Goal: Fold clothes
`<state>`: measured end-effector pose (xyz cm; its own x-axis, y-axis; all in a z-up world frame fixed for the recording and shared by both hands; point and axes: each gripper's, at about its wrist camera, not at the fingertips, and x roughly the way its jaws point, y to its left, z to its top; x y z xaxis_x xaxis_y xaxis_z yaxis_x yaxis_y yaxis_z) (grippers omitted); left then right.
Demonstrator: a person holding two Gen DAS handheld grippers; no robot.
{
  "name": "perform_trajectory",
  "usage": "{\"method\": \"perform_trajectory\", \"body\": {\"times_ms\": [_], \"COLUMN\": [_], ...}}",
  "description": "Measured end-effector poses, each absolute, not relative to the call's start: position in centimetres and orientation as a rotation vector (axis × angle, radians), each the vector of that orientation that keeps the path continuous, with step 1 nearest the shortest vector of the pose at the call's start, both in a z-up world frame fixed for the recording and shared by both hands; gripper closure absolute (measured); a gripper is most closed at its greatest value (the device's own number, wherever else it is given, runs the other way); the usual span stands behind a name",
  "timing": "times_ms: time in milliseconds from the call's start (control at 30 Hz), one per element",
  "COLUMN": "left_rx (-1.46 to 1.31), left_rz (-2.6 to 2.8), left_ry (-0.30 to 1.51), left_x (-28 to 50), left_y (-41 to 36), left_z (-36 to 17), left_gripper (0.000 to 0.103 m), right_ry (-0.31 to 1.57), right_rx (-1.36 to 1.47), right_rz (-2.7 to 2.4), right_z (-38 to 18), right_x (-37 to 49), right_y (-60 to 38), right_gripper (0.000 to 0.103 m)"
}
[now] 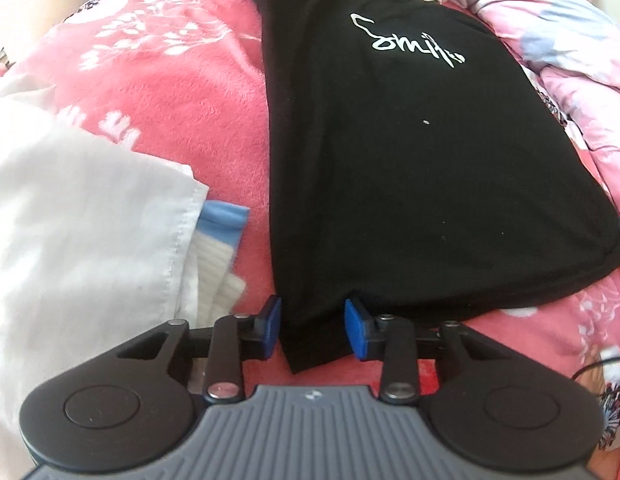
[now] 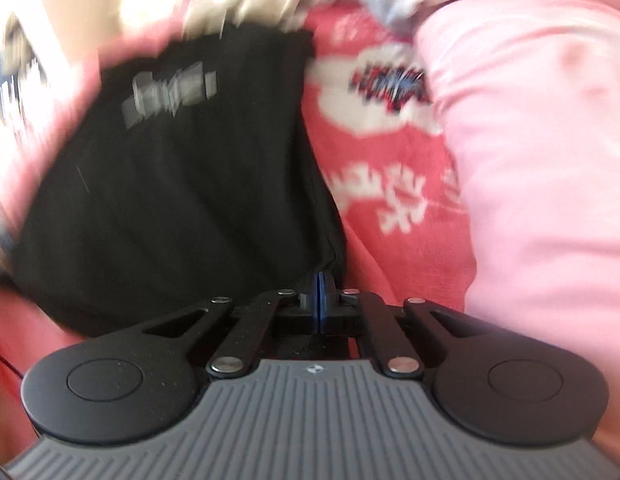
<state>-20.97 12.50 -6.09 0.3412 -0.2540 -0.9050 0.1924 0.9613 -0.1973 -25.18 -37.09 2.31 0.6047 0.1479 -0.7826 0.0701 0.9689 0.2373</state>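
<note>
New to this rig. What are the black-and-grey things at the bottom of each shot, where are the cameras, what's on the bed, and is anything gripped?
Each picture comes from a fisheye camera on a handheld two-finger gripper, looking forward along its fingers; a person holds one in each hand.

Left view: the left gripper is open, its blue pads either side of the near bottom corner of a black T-shirt with white script. The shirt lies on a pink floral blanket. A white cloth and a blue-and-white sock lie beside it.

Right view: blurred by motion. The right gripper is shut at the shirt's other near edge; whether it pinches fabric is unclear. A pale pink quilt lies to its right.
</note>
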Motion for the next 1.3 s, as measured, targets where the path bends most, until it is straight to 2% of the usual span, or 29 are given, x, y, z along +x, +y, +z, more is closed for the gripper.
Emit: {"method": "perform_trajectory", "body": {"times_ms": [167,267,467,633,800,1100,1133,1233,1300], "left_rx": [-0.053,-0.059,-0.055,-0.028,-0.018,0.062,0.043,-0.048,-0.087], "left_rz": [-0.301,-0.300,-0.301,-0.311,-0.332,-0.411,-0.400,-0.370,-0.354], "left_ry": [1.185,1.185,1.183,1.178,1.175,1.182,1.167,1.133,1.116], "left_x": [-21.0,-21.2,-21.4,-21.6,-22.0,-24.6,-24.7,-24.4,-23.9], "left_y": [12.7,12.8,13.2,13.0,12.9,12.2,12.4,13.2,13.4], "left_z": [-6.5,-6.8,-7.1,-7.1,-7.1,-6.2,-5.9,-5.3,-5.1], "left_gripper": [0.068,0.071,0.072,0.072,0.070,0.071,0.069,0.055,0.055], "right_ry": [0.893,0.896,1.044,1.070,0.970,0.910,0.909,0.922,0.933], "right_rx": [0.740,0.810,0.345,-0.060,0.023,-0.041,-0.043,-0.027,-0.012], "right_rz": [-0.017,-0.064,-0.184,-0.210,-0.148,-0.037,-0.024,-0.005,0.011], "right_z": [4.1,4.2,1.7,-1.4,0.9,3.5,3.5,3.4,3.4], "right_x": [-26.8,-27.5,-25.6,-24.4,-25.8,-25.6,-25.4,-25.1,-25.0], "right_y": [-42.9,-44.3,-40.2,-36.0,-36.1,-34.0,-33.7,-33.1,-32.7], "right_gripper": [0.103,0.103,0.103,0.103,0.102,0.101,0.099,0.095,0.095]}}
